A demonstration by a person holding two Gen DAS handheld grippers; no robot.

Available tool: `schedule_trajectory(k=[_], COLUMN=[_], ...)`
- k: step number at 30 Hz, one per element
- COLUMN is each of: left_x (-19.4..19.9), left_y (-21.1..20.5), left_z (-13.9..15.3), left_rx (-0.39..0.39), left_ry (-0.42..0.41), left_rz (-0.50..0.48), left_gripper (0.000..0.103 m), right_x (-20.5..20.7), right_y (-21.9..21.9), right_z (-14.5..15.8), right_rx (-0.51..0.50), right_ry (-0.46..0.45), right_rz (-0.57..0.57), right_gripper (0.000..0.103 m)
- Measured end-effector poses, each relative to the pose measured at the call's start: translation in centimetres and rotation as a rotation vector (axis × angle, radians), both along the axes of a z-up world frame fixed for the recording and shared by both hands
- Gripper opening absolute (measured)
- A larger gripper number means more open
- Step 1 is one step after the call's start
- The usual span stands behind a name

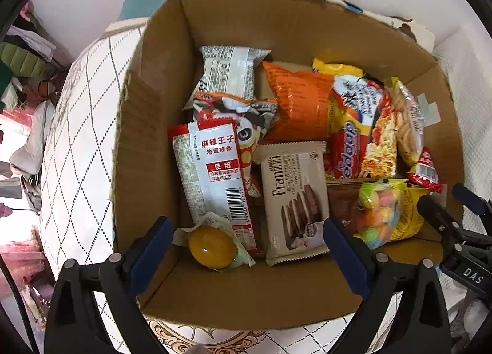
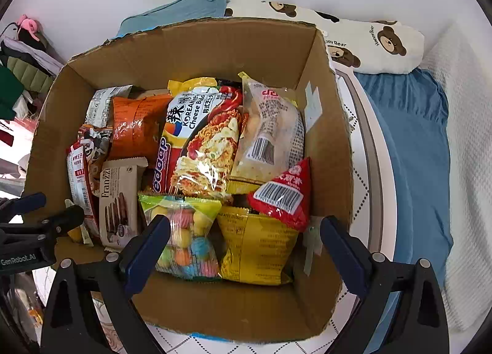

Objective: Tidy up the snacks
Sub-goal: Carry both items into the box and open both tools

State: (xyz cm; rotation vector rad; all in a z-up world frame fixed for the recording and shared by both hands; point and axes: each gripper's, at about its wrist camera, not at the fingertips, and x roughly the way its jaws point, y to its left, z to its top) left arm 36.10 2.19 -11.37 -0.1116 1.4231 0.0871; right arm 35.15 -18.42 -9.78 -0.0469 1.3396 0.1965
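An open cardboard box on a bed holds several snack packs. In the left wrist view, my left gripper is open and empty above the box's near left part, over a yellow jelly cup, a red-white spicy strip pack and a Franzzi biscuit pack. In the right wrist view, my right gripper is open and empty above the box, over a colourful candy ball bag and a yellow pack. A noodle pack and a red triangular pack lie behind.
The box sits on a white quilted mattress. A bear-print pillow and a blue blanket lie to the right, with a teal cloth behind the box. Clothes are piled at the far left. A white wall stands behind.
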Motion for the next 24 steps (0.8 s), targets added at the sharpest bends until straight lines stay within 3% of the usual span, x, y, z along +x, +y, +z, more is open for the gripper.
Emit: schedule_trajectory(k=[14,24], left_x=[-5.1,-11.9], left_y=[-1.4,-2.9], left_z=[6.7,11.3], left_rx=[0.055,0.059], left_ry=[-0.249,-0.381], left_rz=[0.001,-0.009], left_gripper=[0.100,0.100], right_x=[-5.7,-13.7], right_y=[-1.2,-2.6], right_z=[6.7,13.3], right_rx=[0.027,0.075], right_ry=[-0.200,-0.354], right_rz=[-0.026,-0.049], right_gripper=[0.102,0.102])
